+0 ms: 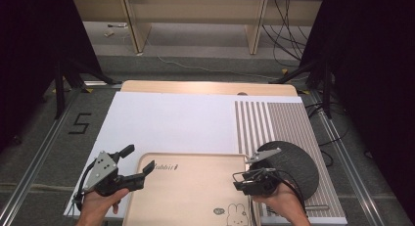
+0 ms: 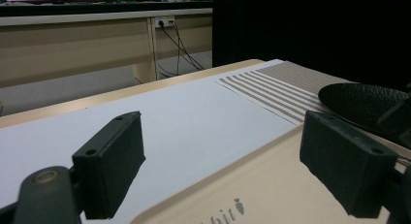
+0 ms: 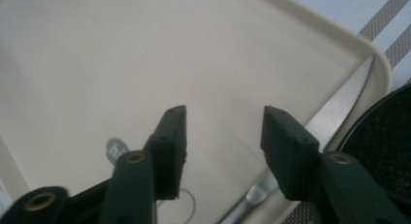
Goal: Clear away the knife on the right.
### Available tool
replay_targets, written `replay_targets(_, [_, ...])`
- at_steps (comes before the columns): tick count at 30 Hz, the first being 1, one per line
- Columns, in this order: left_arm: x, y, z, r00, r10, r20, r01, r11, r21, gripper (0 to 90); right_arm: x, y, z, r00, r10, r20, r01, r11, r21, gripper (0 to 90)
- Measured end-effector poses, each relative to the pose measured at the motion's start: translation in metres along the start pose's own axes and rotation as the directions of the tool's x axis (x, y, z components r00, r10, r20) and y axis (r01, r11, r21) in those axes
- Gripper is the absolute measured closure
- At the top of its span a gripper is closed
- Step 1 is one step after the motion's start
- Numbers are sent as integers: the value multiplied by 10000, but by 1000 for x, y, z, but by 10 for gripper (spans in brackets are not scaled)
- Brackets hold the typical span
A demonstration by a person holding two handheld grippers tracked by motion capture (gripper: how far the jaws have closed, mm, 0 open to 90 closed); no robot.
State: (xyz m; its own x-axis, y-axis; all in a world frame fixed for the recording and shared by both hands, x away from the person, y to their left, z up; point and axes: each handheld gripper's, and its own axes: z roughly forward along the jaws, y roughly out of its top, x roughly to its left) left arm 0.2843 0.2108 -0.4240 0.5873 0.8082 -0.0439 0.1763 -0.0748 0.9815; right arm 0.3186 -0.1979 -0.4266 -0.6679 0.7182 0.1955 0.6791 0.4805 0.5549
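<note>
Hands come in at six o'clock of the high view, one under each tool. My left gripper [image 1: 138, 163] lies nearly level, pointing toward two o'clock, its jaws spread wide with nothing between them; one jaw tip hangs over the near-left corner of the beige tray [image 1: 191, 187], the other over the white sheet [image 1: 161, 121]. My right gripper [image 1: 238, 180] points toward nine o'clock over the tray's right rim, tilted down at the tray, its jaws roughly half apart and holding nothing.

From the right gripper view I get what the high view barely gives: a metal utensil [image 3: 334, 110] lies along the tray's right rim, its handle running toward one o'clock just beside the right-hand jaw, not gripped. I cannot tell what kind of utensil it is.

Past the right hand, at three o'clock of the tray, a black plate [image 1: 293, 167] sits on the striped mat [image 1: 274, 121]. The left gripper view, low to the table, shows that plate's raised rim and, farther off, a wall socket [image 2: 165, 22] with dangling cables.
</note>
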Motion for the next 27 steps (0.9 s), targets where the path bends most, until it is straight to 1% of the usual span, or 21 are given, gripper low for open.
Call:
replay_targets(2, [0, 0, 0, 10000, -7, -1, 7, 10000, 3, 156, -2, 1, -5, 9997, 223, -34, -225, 9985, -492, 399])
replay_targets(3, [0, 0, 0, 10000, -2, -1, 2, 10000, 13, 156, -3, 1, -7, 9993, 336, -130, -344, 9976, -599, 379])
replay_targets(6, [0, 0, 0, 10000, -20, -2, 20, 10000, 4, 156, -5, 0, -14, 9987, 498, -142, -510, 9936, -1012, 348])
replay_targets(9, [0, 0, 0, 10000, -9, 2, 9, 10000, 28, 156, -7, -3, -22, 9979, 608, -223, -633, 9886, -1365, 342])
replay_targets(11, [0, 0, 1, 10000, 7, 3, -7, 10000, 31, 156, -9, -5, -27, 9972, 671, -321, -713, 9854, -1548, 321])
replay_targets(13, [0, 0, 1, 10000, 13, -7, -13, 10000, 57, 156, -10, -7, -31, 9967, 749, -325, -795, 9812, -1757, 309])
replay_targets(17, [-1, 0, 2, 10000, 17, -34, -16, 10000, 72, 156, -14, -11, -39, 9972, 688, -289, -733, 9761, -2045, 294])
replay_targets(19, [0, 0, 2, 10000, 11, -37, -11, 10000, 59, 156, -16, -13, -42, 9965, 782, -308, -830, 9728, -2162, 291])
replay_targets(23, [1, 1, 3, 10000, -36, -78, 36, 10000, 59, 156, -20, -17, -48, 9966, 809, -160, -823, 9658, -2459, 280])
replay_targets(25, [1, 1, 4, 10000, -17, -83, 17, 10000, 81, 156, -22, -20, -51, 9961, 862, -159, -874, 9619, -2591, 277])
replay_targets(27, [1, 1, 4, 9999, -8, -109, 9, 9999, 124, 156, -23, -22, -52, 9958, 913, -116, -911, 9612, -2605, 271])
